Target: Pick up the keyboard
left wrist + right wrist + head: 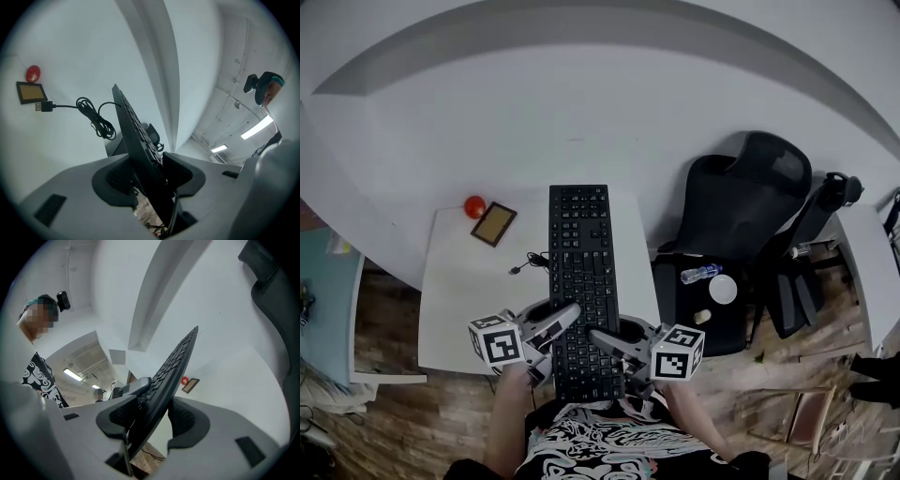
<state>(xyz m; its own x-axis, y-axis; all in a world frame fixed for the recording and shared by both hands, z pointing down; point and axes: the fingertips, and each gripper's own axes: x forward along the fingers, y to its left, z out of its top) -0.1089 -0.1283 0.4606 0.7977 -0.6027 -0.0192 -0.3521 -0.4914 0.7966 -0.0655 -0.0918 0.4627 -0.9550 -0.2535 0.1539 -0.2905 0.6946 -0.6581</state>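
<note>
- Keyboard (579, 272) was held long axis away from the person, near end over the surface (459, 309) edge; it appeared raised off it.
- Left gripper (555, 319) was clenched on the keyboard's near left edge, pads above and below the slab.
- Right gripper (614, 342) was clamped on the near right edge; judged that the paired grip kept the long board from twisting.
- Cable (96, 119) lay coiled left of the keyboard, plug unconnected, so no tether was expected.
- Red ball (474, 206) sat well left of the keyboard's far end.
</note>
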